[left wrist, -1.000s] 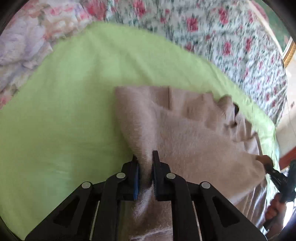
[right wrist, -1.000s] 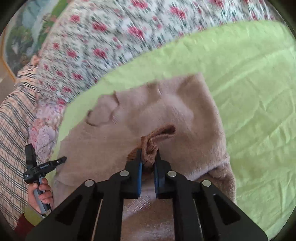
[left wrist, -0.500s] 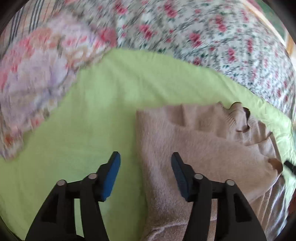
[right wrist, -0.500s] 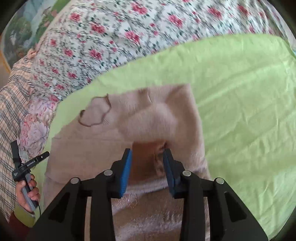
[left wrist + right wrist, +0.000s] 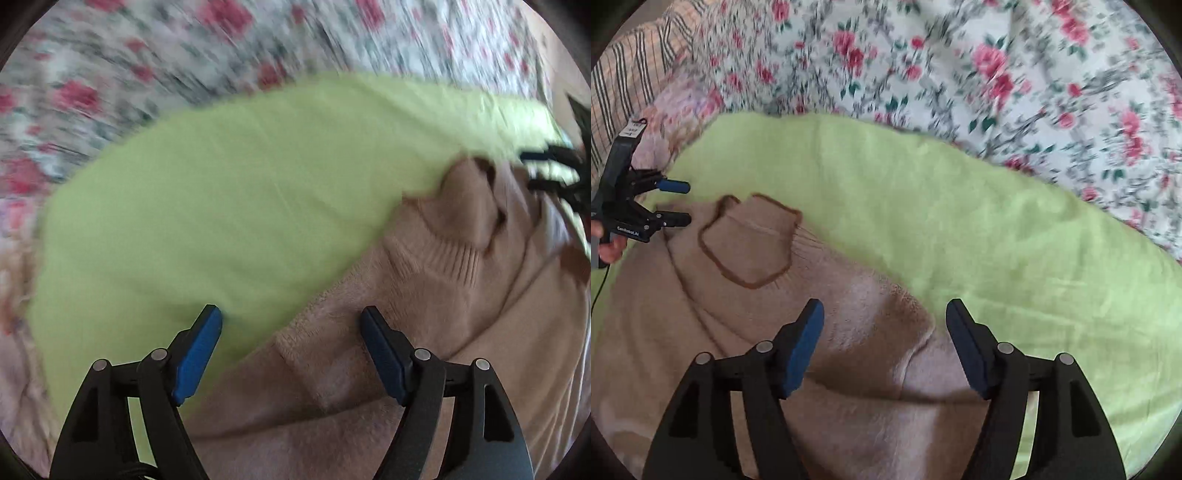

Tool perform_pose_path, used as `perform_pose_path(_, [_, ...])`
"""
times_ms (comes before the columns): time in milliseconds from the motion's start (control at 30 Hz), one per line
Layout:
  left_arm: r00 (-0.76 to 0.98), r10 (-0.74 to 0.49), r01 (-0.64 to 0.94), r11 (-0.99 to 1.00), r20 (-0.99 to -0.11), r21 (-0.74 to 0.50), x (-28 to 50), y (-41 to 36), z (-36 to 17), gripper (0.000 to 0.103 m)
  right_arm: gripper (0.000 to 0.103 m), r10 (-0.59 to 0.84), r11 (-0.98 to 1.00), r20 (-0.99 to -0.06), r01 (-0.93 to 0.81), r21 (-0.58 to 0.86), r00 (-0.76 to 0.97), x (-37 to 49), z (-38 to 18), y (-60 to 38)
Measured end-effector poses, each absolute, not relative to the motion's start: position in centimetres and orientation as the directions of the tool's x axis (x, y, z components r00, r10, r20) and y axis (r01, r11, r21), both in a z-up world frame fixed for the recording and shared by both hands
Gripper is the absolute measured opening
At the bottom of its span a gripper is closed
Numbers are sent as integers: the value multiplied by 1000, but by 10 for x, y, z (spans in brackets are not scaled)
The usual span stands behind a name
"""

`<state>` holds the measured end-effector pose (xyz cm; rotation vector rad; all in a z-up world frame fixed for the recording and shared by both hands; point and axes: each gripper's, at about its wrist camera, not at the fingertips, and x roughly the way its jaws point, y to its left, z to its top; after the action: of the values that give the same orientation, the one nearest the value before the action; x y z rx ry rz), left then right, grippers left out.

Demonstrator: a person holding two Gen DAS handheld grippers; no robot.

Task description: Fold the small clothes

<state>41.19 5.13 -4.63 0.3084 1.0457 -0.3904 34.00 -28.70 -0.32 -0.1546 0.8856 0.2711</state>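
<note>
A small beige fuzzy sweater (image 5: 827, 332) lies on a light green sheet (image 5: 979, 229), its brown-trimmed collar (image 5: 750, 240) toward the far left. In the left wrist view the sweater (image 5: 424, 314) fills the lower right, collar up. My left gripper (image 5: 291, 332) is open and empty over the sweater's edge by the shoulder. My right gripper (image 5: 884, 325) is open and empty just above the folded sleeve and shoulder. The left gripper also shows in the right wrist view (image 5: 677, 203), open near the collar.
A floral quilt (image 5: 997, 74) lies beyond the green sheet. A striped cloth (image 5: 624, 74) sits at the far left. The green sheet (image 5: 221, 221) spreads left of the sweater in the left wrist view. The other gripper (image 5: 554, 170) shows at its right edge.
Both grippers let go of the sweater, opened wide and pulled back. The sleeve now lies folded across the body. The left view has swung toward the collar.
</note>
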Motion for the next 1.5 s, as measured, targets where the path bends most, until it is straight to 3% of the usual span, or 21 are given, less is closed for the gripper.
perform_pose_path(33, [446,-171,468,881,-879,66,410,51,-51,72,67,175,953,-794,-303,-11,582,344,-10,-287])
perform_pose_path(67, [463,-195,483,874,-865,61,404,52,-51,57,61,157,952,-800,-304,-34,579,345,-17,-285])
perform_pose_path(100, [462,-233,498,867,-856,32,399,54,-50,29,36,124,953,-799,-295,-70,589,342,-22,-283])
perform_pose_path(133, [470,-248,497,867,-847,22,394,57,-49,14,10,102,958,-796,-274,-83,596,339,-23,-284])
perform_pose_path(167, [493,-234,489,871,-838,44,388,58,-48,9,11,111,969,-789,-241,-48,604,337,-19,-288])
perform_pose_path(333, [653,-88,363,908,-752,210,373,51,-26,7,7,20,996,-667,-73,-51,745,318,14,-300])
perform_pose_path(467, [632,-2,264,941,-775,213,395,55,-46,7,7,-30,999,-729,-12,-52,683,342,-18,-302])
perform_pose_path(667, [635,19,238,946,-772,218,397,54,-51,10,9,-28,999,-738,2,-36,674,342,-17,-298])
perform_pose_path(833, [631,52,162,967,-774,196,382,66,-17,43,38,28,997,-712,32,71,702,300,16,-311])
perform_pose_path(867, [635,63,141,970,-770,196,378,70,-10,54,39,31,996,-705,36,81,709,284,22,-313])
perform_pose_path(1067, [634,-8,66,997,-773,44,286,101,10,71,44,93,983,-705,49,179,703,177,25,-321])
perform_pose_path(1500, [552,-198,-44,963,-810,-266,58,138,-20,75,54,170,943,-702,92,319,692,-21,0,-313])
